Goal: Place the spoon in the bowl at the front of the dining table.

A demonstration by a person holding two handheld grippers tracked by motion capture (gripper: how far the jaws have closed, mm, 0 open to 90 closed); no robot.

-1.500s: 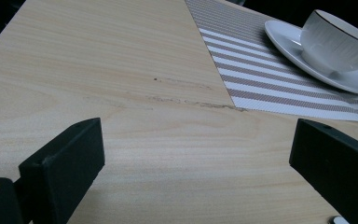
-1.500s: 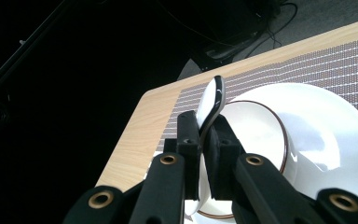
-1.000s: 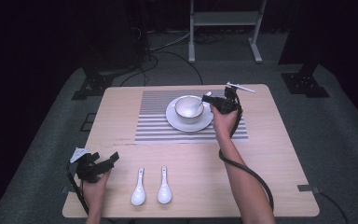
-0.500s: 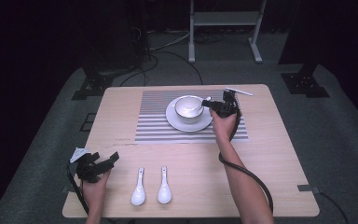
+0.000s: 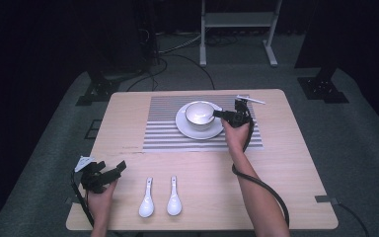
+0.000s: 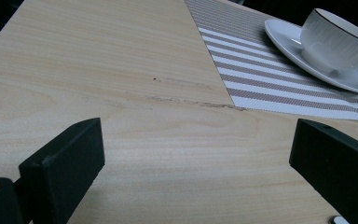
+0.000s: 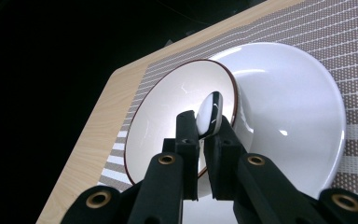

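now right tongs [image 7: 204,140] pinch a spoon [image 7: 209,114] angled into the bowl [image 7: 168,107]; left tongs [image 6: 191,154] gape

Counter [image 5: 286,163]: pale wood grain. Placemat [image 5: 163,128], far centre: brown and white stripes; on it a white saucer [image 5: 185,126] and a white bowl [image 5: 197,112] with a thin dark brown rim line. Two white spoons [image 5: 160,200] near left; both grippers, left [image 5: 113,170] and right [image 5: 218,114], black, brass-coloured rivets on the right one's fingers [image 7: 186,128].

Right gripper [image 5: 219,114] with spoon [image 7: 209,114] slightly lower, further into bowl [image 5: 199,113].
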